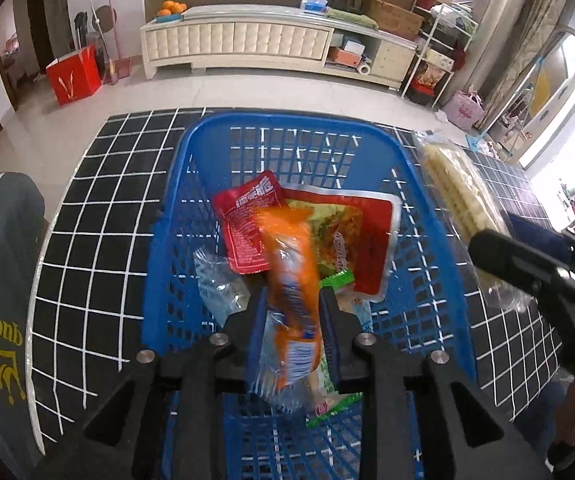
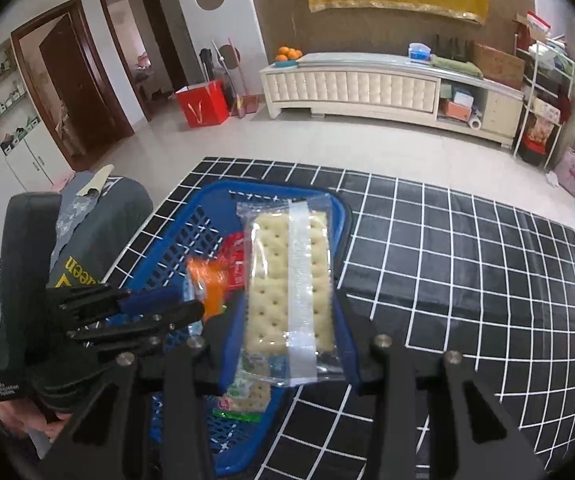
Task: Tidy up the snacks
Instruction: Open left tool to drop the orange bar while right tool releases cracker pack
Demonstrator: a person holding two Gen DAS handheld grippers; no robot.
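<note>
A blue plastic basket (image 1: 191,200) stands on a black checked tablecloth (image 1: 99,200). My left gripper (image 1: 291,300) is shut on an orange snack packet (image 1: 291,280) and holds it above the basket. Red sachets (image 1: 247,224) and a green-edged packet (image 1: 337,280) lie inside. My right gripper (image 2: 287,320) is shut on a clear pack of crackers (image 2: 287,276), held over the basket's right rim (image 2: 339,208). The cracker pack also shows in the left wrist view (image 1: 459,196), with the right gripper (image 1: 527,264) beside it.
A grey "queen" cushion (image 1: 3,280) lies left of the basket. The checked cloth stretches to the right (image 2: 467,280). A cream cabinet (image 1: 247,40) and a red box (image 1: 73,76) stand far across the floor.
</note>
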